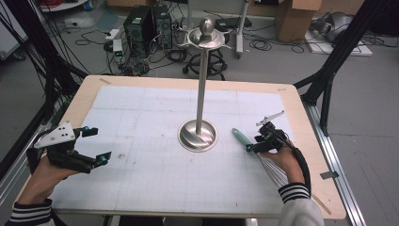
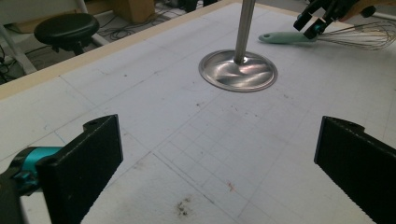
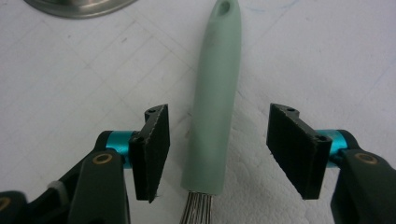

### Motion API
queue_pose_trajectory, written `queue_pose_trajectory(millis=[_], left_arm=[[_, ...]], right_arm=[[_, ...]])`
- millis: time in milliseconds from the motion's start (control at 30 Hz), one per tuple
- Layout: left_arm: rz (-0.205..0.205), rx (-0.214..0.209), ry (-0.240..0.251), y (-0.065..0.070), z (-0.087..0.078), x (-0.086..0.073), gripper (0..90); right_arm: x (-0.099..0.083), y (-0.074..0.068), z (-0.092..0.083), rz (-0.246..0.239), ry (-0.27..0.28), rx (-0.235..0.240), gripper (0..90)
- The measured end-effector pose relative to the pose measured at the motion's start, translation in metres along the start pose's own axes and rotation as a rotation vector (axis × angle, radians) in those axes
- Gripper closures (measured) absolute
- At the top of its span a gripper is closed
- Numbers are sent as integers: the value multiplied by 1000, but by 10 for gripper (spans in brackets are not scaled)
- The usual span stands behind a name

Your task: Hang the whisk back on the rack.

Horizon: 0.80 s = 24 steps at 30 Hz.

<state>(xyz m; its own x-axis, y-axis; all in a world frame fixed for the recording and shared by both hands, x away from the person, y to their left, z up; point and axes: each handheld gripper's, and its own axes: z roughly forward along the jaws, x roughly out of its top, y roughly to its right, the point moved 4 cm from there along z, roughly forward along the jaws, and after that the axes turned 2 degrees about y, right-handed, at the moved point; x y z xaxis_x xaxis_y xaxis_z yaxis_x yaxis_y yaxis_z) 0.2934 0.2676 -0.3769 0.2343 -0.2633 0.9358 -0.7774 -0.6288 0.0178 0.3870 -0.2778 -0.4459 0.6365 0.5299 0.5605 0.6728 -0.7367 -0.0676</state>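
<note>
The right gripper (image 3: 217, 154) straddles the whisk (image 3: 212, 107) handle, jaws parted, neither pad touching; the whisk lies on the table (image 1: 141, 117), right of the metal stand (image 1: 198, 134). The left gripper (image 1: 96, 146) hovers released, near left.

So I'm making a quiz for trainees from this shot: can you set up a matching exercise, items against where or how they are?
Items:
1. whisk
2. metal stand
3. left tongs
4. right tongs

States:
A. upright at the table's middle
B. open over bare mat
C. lying flat, mint handle towards the stand
D. straddling the handle, pads not yet touching

Pairs: 1-C, 2-A, 3-B, 4-D
</note>
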Motion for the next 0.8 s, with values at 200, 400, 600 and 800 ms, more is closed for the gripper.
queue_pose_trajectory(millis=[200,400,600,800], left_arm=[[3,3,-2,-1,0,0,17],[3,3,-4,-1,0,0,17],[7,2,-2,0,0,1,17],[6,0,0,0,-1,1,17]], right_arm=[[-2,-1,6,13,-48,6,508],[-2,-1,10,14,-75,9,631],[4,-5,11,33,-146,-22,665],[8,-9,13,13,-177,-36,695]])
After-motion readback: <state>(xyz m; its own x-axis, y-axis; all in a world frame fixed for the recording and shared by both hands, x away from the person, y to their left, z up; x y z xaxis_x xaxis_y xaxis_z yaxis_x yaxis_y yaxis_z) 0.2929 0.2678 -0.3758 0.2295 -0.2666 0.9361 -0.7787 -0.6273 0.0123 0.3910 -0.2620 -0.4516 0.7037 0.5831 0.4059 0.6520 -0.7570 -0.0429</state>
